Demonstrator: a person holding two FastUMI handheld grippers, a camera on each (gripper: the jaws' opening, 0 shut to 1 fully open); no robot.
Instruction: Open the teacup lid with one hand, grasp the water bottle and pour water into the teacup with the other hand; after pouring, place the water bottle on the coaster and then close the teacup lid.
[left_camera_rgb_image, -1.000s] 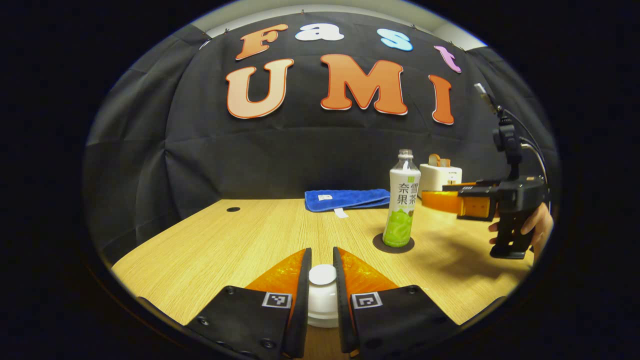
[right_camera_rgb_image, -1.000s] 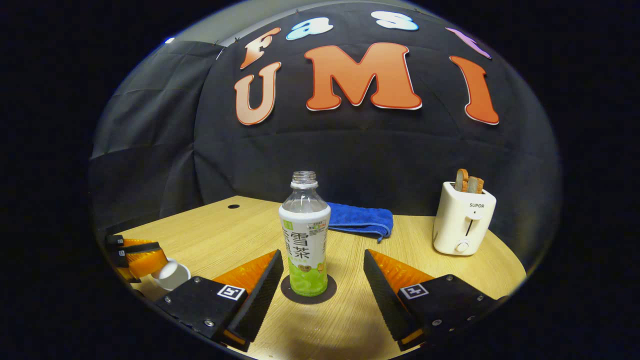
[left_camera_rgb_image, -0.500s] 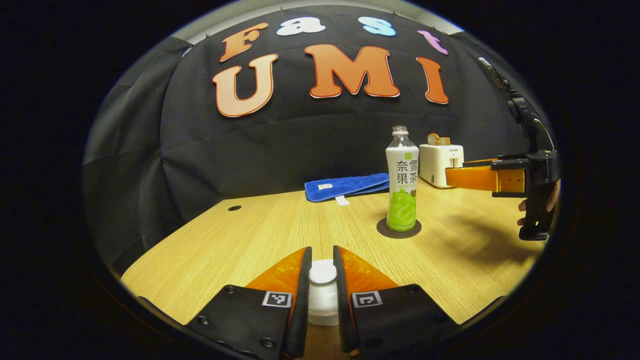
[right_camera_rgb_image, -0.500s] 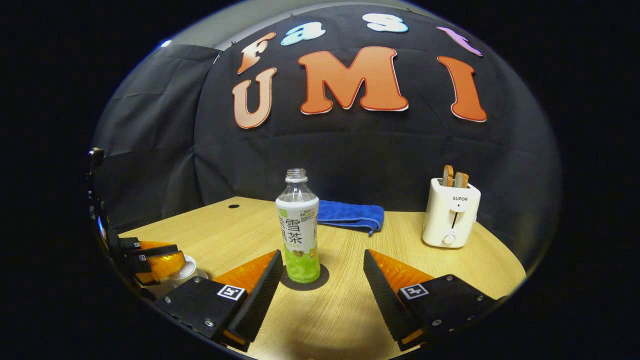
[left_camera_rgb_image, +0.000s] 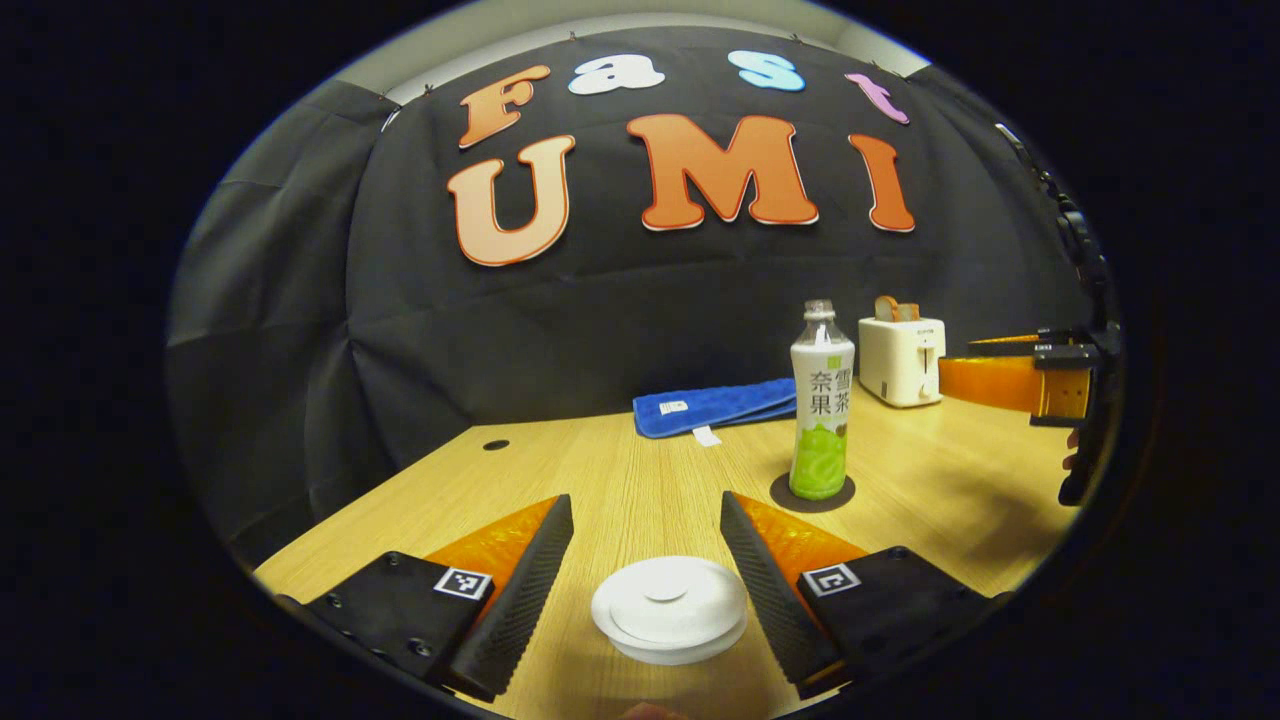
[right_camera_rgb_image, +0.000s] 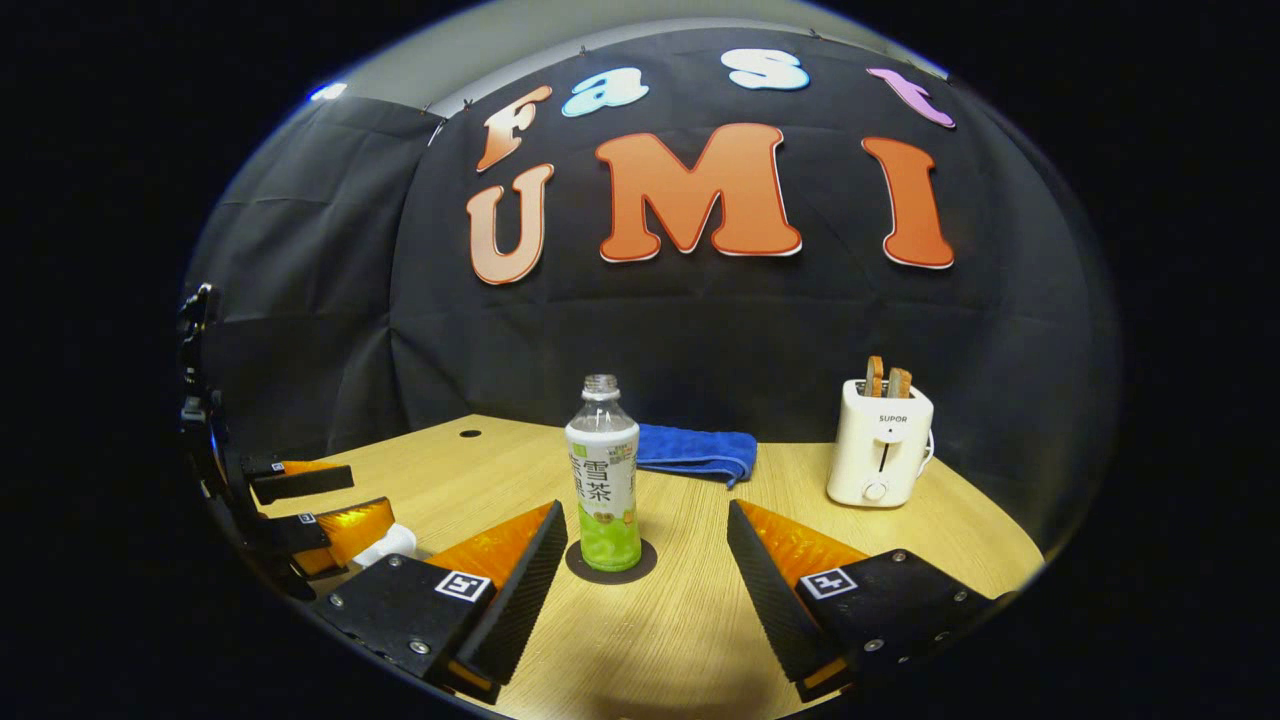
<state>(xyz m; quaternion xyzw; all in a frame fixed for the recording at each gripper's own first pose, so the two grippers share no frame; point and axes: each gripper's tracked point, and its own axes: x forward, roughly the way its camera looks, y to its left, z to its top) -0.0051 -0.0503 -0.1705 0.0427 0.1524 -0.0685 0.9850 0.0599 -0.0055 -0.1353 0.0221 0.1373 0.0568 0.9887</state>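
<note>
A white teacup stands on the wooden table with its lid lying on top. My left gripper is open, its fingers to either side of the cup and not touching it. The water bottle, capless with green liquid at the bottom, stands upright on a dark round coaster. In the right gripper view the bottle and coaster sit beyond my right gripper, which is open and holds nothing. The left gripper and teacup appear at the far left.
A white toaster with two slices of bread stands at the back right. A folded blue towel lies against the wall behind the bottle. A small round hole marks the table's back left. The right gripper hangs at the right edge.
My left gripper was shut on the lid's knob; it has opened and drawn back, leaving the lid on the cup. The right gripper has backed away from the bottle.
</note>
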